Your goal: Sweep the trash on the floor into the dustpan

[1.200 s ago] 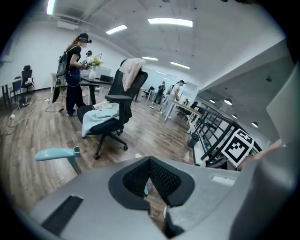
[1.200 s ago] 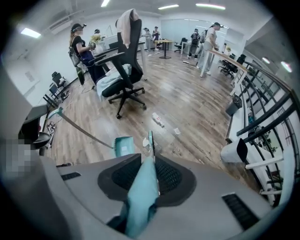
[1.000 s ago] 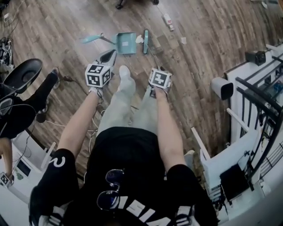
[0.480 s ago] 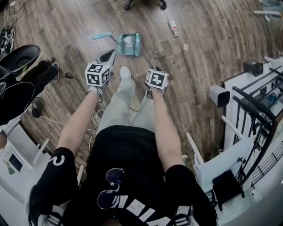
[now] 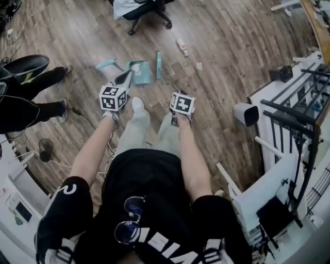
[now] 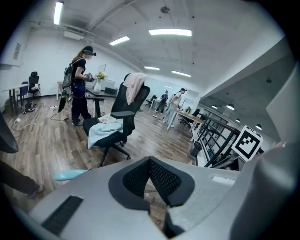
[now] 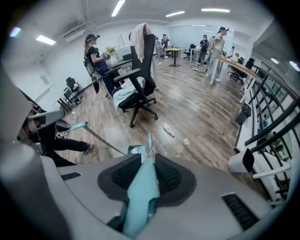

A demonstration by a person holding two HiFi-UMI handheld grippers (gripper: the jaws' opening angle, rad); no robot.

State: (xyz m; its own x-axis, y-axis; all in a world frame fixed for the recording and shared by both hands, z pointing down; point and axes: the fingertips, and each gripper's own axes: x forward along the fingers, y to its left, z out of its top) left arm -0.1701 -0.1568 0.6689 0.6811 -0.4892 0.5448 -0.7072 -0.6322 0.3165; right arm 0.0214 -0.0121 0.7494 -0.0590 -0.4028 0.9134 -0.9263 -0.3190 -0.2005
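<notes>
A teal dustpan (image 5: 139, 72) lies on the wood floor ahead of my feet, with a white scrap inside and its long handle (image 5: 105, 64) stretching left. The teal broom head (image 5: 159, 58) stands just right of the pan. My right gripper (image 7: 145, 164) is shut on the broom handle (image 7: 139, 197), which runs down toward the broom head (image 7: 149, 142). My left gripper (image 5: 125, 77) hovers near the pan's near left corner, jaws together with nothing between them (image 6: 149, 161). A small carton (image 5: 181, 45) and a paper scrap (image 5: 199, 66) lie further right on the floor.
A black office chair (image 5: 147, 9) with cloth on it stands beyond the pan. Another person's legs (image 5: 31, 82) are at the left, near cables and a cup (image 5: 45, 148). White furniture and black railings (image 5: 289, 103) line the right side.
The view has pulled back, so the pan and broom look smaller and the office chair shows. The broom head was by the pan, out of sight half a second ago, now upright right of it.
</notes>
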